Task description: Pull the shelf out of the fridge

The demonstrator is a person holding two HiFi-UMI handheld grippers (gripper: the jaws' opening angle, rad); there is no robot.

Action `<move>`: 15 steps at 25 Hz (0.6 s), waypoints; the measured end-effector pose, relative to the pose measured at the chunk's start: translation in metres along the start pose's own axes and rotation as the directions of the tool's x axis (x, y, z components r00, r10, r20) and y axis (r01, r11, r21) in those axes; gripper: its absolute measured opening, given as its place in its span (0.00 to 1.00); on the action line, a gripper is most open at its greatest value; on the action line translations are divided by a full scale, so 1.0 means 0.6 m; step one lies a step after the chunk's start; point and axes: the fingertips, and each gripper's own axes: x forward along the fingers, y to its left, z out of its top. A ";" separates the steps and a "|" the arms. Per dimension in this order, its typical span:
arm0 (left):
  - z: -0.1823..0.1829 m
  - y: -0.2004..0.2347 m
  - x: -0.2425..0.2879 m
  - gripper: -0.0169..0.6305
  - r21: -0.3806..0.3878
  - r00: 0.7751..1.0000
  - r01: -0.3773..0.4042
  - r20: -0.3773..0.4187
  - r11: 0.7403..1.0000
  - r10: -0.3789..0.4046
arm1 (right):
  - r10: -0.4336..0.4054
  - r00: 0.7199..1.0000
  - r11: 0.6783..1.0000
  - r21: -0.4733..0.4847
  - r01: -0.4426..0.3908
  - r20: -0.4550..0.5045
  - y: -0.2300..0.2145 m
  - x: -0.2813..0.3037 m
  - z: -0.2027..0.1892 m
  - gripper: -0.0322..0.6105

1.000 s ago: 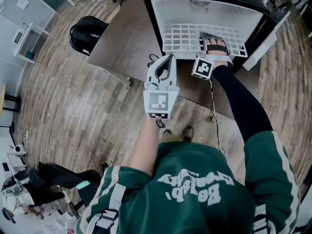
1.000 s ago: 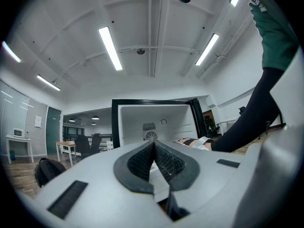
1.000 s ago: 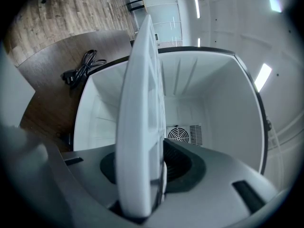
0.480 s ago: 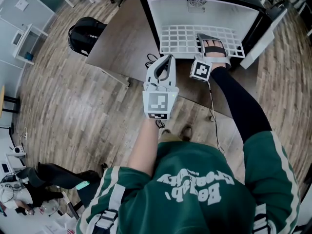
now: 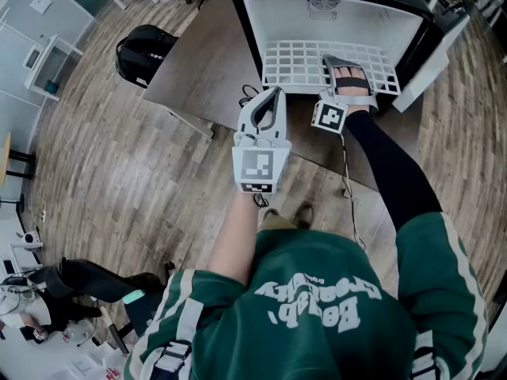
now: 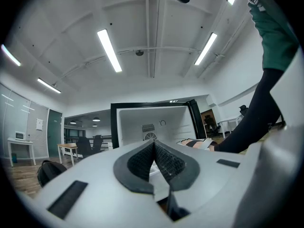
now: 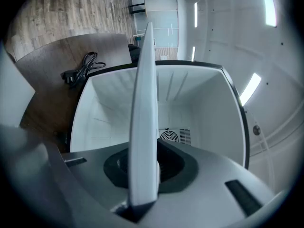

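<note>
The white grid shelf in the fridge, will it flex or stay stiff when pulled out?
The shelf is an open grid, so probably light and stiff. It looks thin edge-on, so may sag. The right gripper, its jaws just closing on it, holds right of centre; it might skew.

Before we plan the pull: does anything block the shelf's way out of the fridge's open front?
Nothing lies across the fridge opening. The right gripper has just been closing its jaws on the shelf's front edge. Only the shut, empty left gripper hangs near the shelf's left corner and may need moving aside.
</note>
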 end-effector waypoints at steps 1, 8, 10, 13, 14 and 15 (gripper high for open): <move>0.000 0.001 -0.002 0.05 0.001 1.000 -0.004 -0.001 1.000 0.004 | 0.000 1.000 1.000 0.001 0.000 0.001 0.000 0.000 0.000 0.15; -0.003 -0.003 -0.011 0.05 -0.006 1.000 -0.011 0.001 1.000 0.011 | -0.003 1.000 1.000 0.004 0.003 0.002 -0.003 -0.001 0.000 0.15; -0.003 -0.003 -0.013 0.05 -0.009 1.000 -0.010 0.006 1.000 0.010 | -0.007 1.000 1.000 0.004 0.007 0.005 -0.004 -0.002 0.001 0.14; 0.002 -0.005 -0.012 0.05 -0.009 1.000 -0.001 0.011 1.000 0.001 | -0.006 1.000 1.000 0.003 0.006 0.006 -0.006 -0.004 0.001 0.14; 0.003 -0.005 -0.012 0.05 -0.008 1.000 0.002 0.012 1.000 -0.002 | -0.005 1.000 1.000 0.003 0.005 0.006 -0.007 -0.005 0.001 0.14; 0.003 -0.005 -0.012 0.05 -0.006 1.000 0.003 0.014 1.000 -0.003 | -0.005 1.000 1.000 0.003 0.004 0.006 -0.007 -0.006 0.001 0.14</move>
